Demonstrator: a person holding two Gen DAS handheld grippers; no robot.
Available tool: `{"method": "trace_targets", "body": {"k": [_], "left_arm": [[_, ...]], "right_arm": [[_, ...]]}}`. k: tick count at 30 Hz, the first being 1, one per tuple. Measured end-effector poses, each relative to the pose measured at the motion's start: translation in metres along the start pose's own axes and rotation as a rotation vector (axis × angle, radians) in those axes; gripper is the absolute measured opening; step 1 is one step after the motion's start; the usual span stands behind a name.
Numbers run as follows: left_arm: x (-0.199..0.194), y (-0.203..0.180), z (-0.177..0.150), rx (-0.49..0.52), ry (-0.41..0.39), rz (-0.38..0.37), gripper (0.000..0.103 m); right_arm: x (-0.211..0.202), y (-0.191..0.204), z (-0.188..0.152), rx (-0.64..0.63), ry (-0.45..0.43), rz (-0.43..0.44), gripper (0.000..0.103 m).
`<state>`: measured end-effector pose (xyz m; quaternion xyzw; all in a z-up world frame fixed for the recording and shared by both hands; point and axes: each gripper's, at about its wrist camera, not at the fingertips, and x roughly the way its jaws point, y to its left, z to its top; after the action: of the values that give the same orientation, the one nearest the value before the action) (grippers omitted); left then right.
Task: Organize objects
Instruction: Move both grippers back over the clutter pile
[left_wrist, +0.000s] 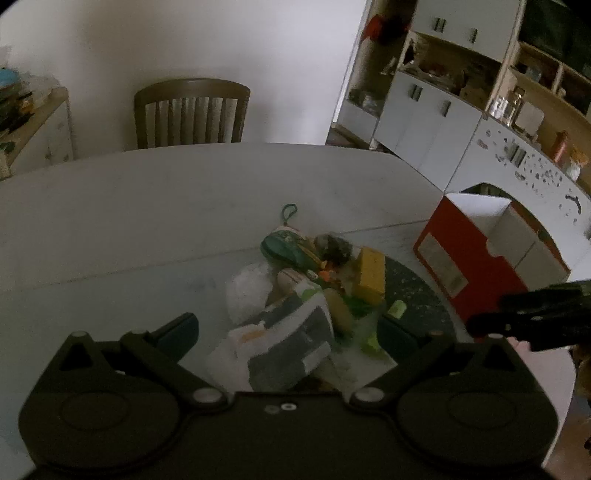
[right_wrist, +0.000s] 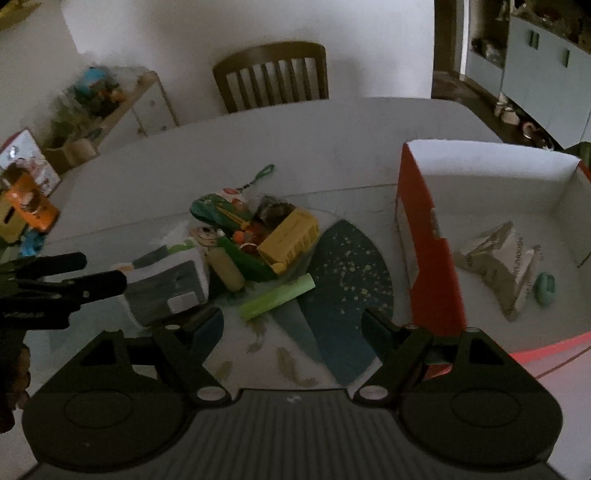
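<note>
My left gripper (left_wrist: 288, 332) hangs with its jaws spread wide, holding nothing, above the heap of small mixed household items (right_wrist: 243, 240) on the white oval table (right_wrist: 332, 122); my right gripper (right_wrist: 293, 328) is likewise spread and empty; the red cardboard box with white inside (right_wrist: 428, 258) stands right of the heap, holding a crumpled paper bag (right_wrist: 506, 262) and a small teal oval object (right_wrist: 545, 288).

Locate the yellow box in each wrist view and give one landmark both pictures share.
Left wrist: the yellow box sits right of centre, at the right end of the pile, left of the red cardboard box.
Right wrist: the yellow box sits at picture centre, on the pile's right side.
Shared landmark: the wooden chair behind the table.
</note>
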<state>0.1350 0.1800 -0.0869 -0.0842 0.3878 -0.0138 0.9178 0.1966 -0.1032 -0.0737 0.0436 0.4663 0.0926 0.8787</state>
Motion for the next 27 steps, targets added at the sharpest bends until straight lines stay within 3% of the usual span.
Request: {"method": "trace_targets", "body": {"k": [8,19,27], "left_arm": [[0.030,-0.001,-0.002,0.130,0.056,-0.012,0.102],[0.055,0.005,-0.004,0.163,0.116,-0.034,0.102],[0.062,0.007,-0.008,0.166,0.127,-0.041,0.100]], "right_arm": [[0.055,0.015,0.011,-0.009,0.079,-0.057,0.082],[0.108,0.027,0.024,-0.011,0.167,-0.106,0.082],[0.125,0.026,0.024,0.013,0.198,-0.143,0.082]]}}
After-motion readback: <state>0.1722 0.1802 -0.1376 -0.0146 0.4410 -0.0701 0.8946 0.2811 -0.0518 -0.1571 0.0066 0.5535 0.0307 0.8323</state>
